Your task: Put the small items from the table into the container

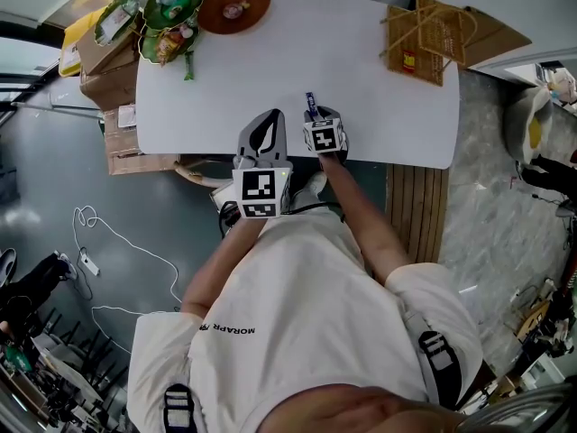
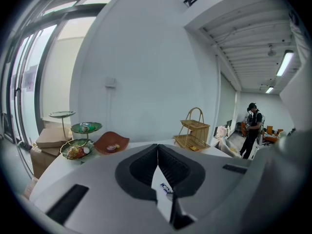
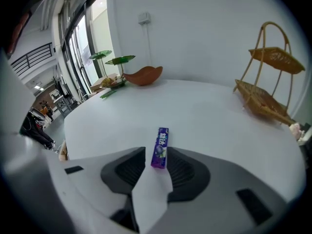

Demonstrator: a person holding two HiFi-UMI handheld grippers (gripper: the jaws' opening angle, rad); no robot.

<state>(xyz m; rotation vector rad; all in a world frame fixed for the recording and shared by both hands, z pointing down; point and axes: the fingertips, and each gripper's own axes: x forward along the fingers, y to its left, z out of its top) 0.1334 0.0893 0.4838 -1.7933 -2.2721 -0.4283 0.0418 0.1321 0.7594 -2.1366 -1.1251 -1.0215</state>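
One purple foil-wrapped candy stick (image 3: 160, 146) lies flat on the white surface (image 3: 209, 111). It is framed by the released jaws of the right claw (image 3: 157, 152), and neither pad is pressed on it. Its long axis runs straight ahead along the claw's pointing line, so a closing would be made across its narrow width. The left claw (image 2: 157, 147) is clenched on nothing, farther back. The clearance beside the stick is shown only in the right gripper view; in the head view just its far end is seen.
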